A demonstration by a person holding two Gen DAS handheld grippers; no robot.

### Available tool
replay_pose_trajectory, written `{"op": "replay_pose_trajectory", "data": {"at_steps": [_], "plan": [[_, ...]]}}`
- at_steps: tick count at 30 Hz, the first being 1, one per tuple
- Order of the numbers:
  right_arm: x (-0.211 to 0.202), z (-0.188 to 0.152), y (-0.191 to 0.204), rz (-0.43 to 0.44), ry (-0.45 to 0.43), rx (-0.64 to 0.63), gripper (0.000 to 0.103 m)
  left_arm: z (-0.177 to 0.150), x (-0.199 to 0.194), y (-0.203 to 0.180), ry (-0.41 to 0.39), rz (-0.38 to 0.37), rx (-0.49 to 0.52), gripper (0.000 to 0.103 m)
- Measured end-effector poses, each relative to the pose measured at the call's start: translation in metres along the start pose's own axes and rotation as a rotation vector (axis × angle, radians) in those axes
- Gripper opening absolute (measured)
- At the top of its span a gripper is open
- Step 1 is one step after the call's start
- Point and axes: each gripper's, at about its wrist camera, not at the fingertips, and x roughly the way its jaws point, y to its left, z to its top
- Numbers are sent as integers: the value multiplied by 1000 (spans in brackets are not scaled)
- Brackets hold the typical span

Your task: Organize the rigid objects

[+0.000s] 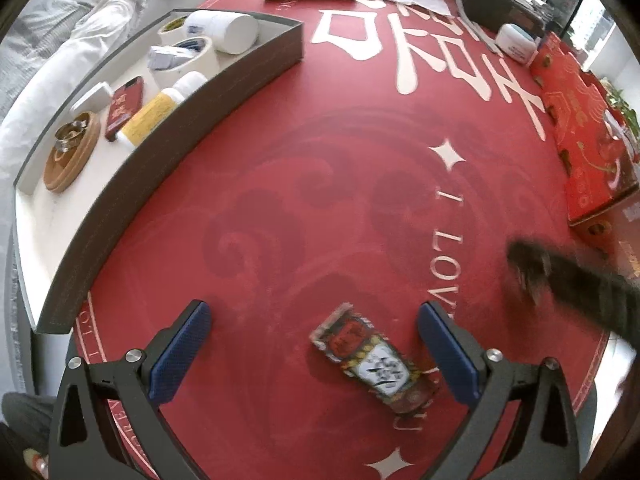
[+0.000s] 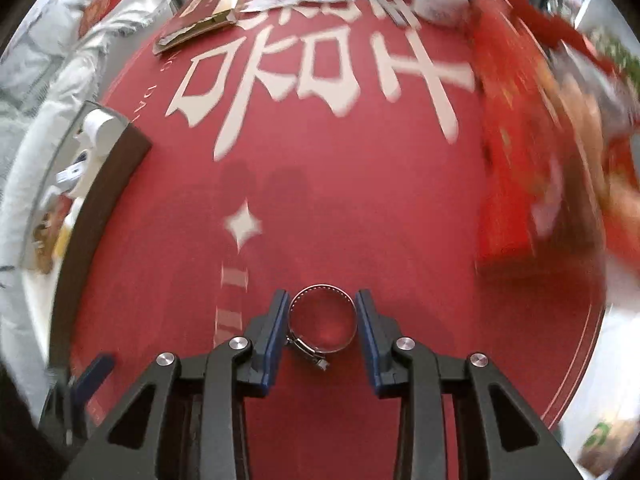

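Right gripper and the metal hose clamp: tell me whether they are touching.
Touching. The right wrist view shows the right gripper with its jaws closed on the metal hose clamp: both blue pads press against the ring's sides, with no gap visible.

Tray (image 1: 168,184) left on mat (image 1: 320,200) — box (image 1: 580,128) right, card pack (image 1: 372,360) near

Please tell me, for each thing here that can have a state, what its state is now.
Left claw: open, above the small printed rectangular box, not touching it.
Small printed rectangular box: lying flat on the red tablecloth.
Right claw: shut on the round metal hose clamp.
Grey-walled tray: open on top, partly filled.
White plastic jar: lying on its side in the tray, lid on.
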Motion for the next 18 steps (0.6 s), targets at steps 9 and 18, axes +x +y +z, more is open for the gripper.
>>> {"op": "replay_pose_trajectory", "data": {"at_steps": [9, 18], "plan": [[-25, -86, -48, -23, 24, 65, 35, -22, -21, -12, -84, -117, 331, 9], [-26, -90, -49, -44, 3, 66, 36, -25, -23, -3, -59, -149, 283, 73]]}}
